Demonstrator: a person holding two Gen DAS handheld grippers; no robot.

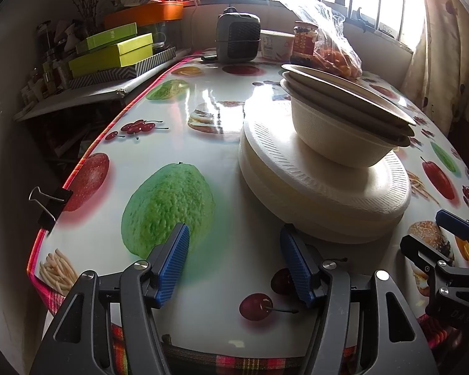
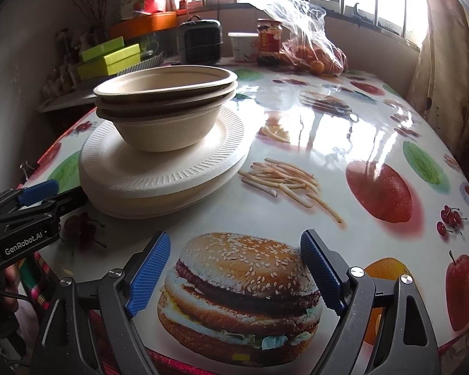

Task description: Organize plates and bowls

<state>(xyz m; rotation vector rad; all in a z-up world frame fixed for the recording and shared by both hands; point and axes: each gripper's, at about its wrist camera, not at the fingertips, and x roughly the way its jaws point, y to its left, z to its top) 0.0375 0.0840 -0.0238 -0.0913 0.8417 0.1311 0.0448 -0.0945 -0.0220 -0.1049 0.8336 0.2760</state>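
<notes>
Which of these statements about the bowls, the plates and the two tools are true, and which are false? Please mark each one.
1. The stacked bowls sit on top of the stacked plates. True.
2. The left tool grips a plate. False: nothing is between its fingers.
3. The right tool is open and empty, over the burger print on the tablecloth. True.
4. The bowls lie upside down. False: they stand upright, openings up.
5. A bag of oranges lies at the far end of the table. True.
</notes>
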